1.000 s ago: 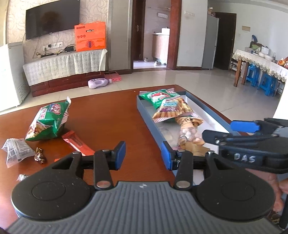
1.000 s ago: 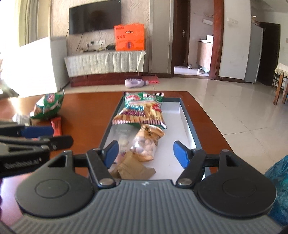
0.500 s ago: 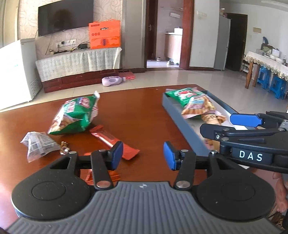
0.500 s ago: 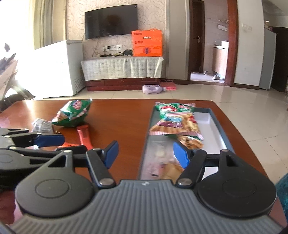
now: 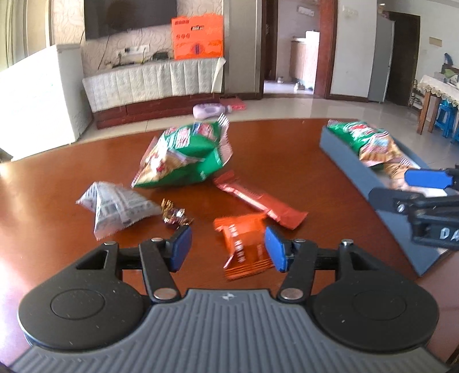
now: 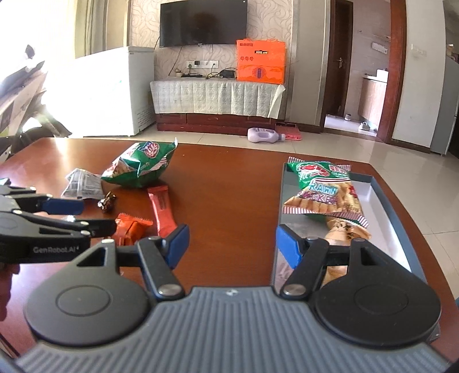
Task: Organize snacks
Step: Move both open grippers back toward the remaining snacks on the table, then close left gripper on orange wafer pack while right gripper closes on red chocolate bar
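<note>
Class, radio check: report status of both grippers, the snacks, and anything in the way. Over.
Left gripper open, jaws over orange packet. Right gripper open, empty, beside tray. Red bar close behind the packet. Over.

1. Television [image 6: 203, 23], black, wall-mounted.
2. Orange box [image 6: 260, 61], on a cloth-draped cabinet [image 6: 215, 97].
3. White chest freezer [image 6: 114, 91], left of the cabinet.
4. Purple bottle [image 6: 265, 134], lying on the floor.
5. Desk [image 5: 71, 172], reddish-brown wood.
</note>
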{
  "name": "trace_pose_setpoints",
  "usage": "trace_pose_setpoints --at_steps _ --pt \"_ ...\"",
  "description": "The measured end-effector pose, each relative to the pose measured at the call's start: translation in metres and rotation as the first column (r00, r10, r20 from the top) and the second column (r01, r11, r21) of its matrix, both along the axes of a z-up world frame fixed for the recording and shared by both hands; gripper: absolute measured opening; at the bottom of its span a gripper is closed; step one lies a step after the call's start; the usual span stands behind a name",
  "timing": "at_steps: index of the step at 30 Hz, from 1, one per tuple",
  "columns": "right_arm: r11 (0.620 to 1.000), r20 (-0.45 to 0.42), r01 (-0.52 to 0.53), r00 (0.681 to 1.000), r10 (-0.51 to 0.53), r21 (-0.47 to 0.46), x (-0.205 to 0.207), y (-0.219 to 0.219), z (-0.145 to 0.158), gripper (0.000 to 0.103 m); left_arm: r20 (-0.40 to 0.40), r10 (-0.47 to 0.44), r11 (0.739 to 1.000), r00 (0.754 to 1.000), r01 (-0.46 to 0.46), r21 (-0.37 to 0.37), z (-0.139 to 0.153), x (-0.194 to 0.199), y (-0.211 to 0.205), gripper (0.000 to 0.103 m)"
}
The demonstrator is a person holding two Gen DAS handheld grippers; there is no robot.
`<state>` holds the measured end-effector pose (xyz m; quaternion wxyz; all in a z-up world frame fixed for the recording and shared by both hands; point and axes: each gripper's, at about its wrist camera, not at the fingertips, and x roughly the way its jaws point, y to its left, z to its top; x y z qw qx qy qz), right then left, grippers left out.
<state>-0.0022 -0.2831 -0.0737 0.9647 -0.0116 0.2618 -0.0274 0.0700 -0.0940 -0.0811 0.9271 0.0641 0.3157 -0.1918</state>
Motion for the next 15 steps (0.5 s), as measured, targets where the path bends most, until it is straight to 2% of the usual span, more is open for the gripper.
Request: trace_pose_setpoints --at_steps 5,12,15 --pt "0.999 -0.010 -0.040 0.999 0.040 -0.018 0.013 0.014 -0.003 0.069 -0.028 -0.019 1.000 0.999 0.019 -0.006 -0.014 0.008 0.002 0.062" --pt "0.997 -0.010 -0.054 0.999 0.054 -0.057 0.018 0.017 -0.005 0.069 -0.053 -0.062 0.997 0.997 0.060 -0.046 -0.025 0.012 -0.021 0.063" --pt "0.998 -0.011 -0.037 0.999 0.036 -0.043 0.021 0.013 -0.007 0.069 -0.062 -0.041 0.999 0.997 0.040 -0.019 -0.030 0.015 -0.031 0.062"
